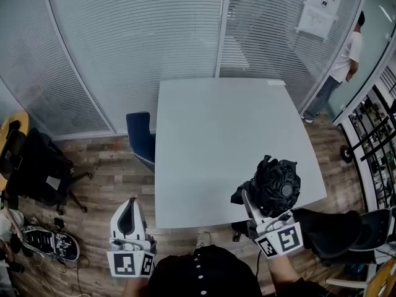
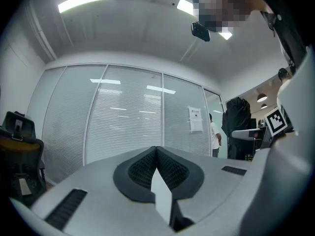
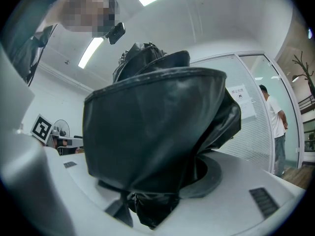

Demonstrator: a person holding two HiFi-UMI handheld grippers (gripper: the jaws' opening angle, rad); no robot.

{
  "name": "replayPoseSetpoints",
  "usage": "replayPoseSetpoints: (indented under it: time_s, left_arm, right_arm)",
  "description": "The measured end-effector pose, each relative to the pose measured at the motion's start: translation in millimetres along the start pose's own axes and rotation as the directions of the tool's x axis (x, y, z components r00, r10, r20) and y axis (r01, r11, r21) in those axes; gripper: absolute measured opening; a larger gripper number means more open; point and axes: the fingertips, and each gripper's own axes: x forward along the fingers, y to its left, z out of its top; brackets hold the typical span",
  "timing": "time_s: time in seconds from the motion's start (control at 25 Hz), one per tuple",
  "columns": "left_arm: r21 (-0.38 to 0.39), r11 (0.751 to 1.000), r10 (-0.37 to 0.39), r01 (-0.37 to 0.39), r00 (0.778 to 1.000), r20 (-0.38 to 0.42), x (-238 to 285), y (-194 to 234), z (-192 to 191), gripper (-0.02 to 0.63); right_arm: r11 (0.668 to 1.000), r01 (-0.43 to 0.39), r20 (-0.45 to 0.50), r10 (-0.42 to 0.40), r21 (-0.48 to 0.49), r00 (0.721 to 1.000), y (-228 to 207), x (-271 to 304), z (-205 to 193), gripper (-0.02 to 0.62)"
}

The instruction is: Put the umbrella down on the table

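1. My right claw (image 1: 263, 212) holds the umbrella (image 1: 276, 184). Its jaws stand wide and are clamped on the bunched black fabric, which fills the space between them in the right gripper view.
2. The umbrella is folded into a short, thick black bundle. Its long axis runs roughly upright, crosswise to my jaws. In the head view a round end cap faces up towards the camera, and in the right gripper view a loose tail of fabric hangs below the jaws.
3. In the head view the umbrella sits over the near right corner of the table (image 1: 210, 141), close to the near edge. I cannot tell from any view whether it touches the tabletop.
4. My left claw (image 1: 130, 212) is off the table, outside its near left corner and above the wood floor. Its jaws are pressed together with nothing between them, as the left gripper view confirms.
5. I find no brand or label on the umbrella.
6. A white paper notice (image 1: 320, 8) hangs on the glass wall beyond the far right corner. It carries dark print, too small to read.
7. A blue chair (image 1: 141, 138) stands against the left edge of the table.
8. A person (image 1: 349, 48) stands by the glass beyond the far right corner, well apart from the table.
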Motion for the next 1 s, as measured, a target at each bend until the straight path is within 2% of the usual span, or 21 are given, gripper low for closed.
replayPoseSetpoints:
  time_s: [0.28, 0.52, 0.76, 1.0]
  left_arm:
    - [-0.001, 1.000, 0.019, -0.019, 0.999, -0.041, 16, -1, -8, 0.014]
    - [0.003, 1.000, 0.008, -0.008, 0.998, -0.068, 28, 12, -17, 0.014]
    - [0.003, 1.000, -0.027, 0.027, 0.998, -0.053, 46, 28, -16, 0.014]
    - [-0.007, 0.998, -0.057, 0.057, 0.995, -0.076, 62, 49, -24, 0.014]
  right_arm:
    - [0.998, -0.024, -0.037, 0.026, 0.053, 0.999, -8, 20, -16, 0.279]
    - [0.999, -0.011, -0.064, 0.014, 0.050, 0.998, -8, 36, -30, 0.279]
    - [1.000, -0.003, -0.080, 0.002, -0.013, 0.997, -3, 58, -35, 0.278]
    - [0.997, -0.012, -0.175, -0.001, -0.076, 0.985, 0, 98, -65, 0.278]
